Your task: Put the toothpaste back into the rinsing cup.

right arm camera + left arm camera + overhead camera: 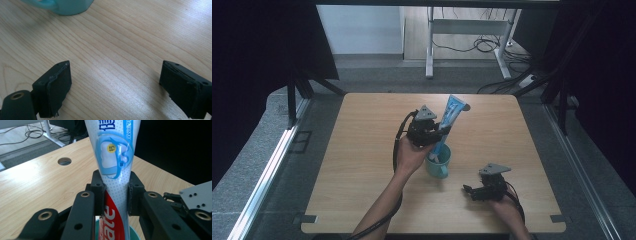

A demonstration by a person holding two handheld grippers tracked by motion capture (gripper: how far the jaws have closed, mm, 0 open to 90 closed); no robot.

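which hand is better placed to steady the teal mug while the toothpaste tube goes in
Right. The right gripper rests open with nothing between its jaws on the wooden table beside the teal ceramic mug. The left gripper is clamped on the blue-and-red toothpaste tube.

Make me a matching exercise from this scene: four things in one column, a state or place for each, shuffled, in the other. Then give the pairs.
Things:
1. left tongs
2. right tongs
3. toothpaste tube
4. teal mug

States:
A. open above bare wood
B. stands on the table, holding the tube's lower end
C. shut on the tube
D. tilted, blue end up

Pairs: 1-C, 2-A, 3-D, 4-B
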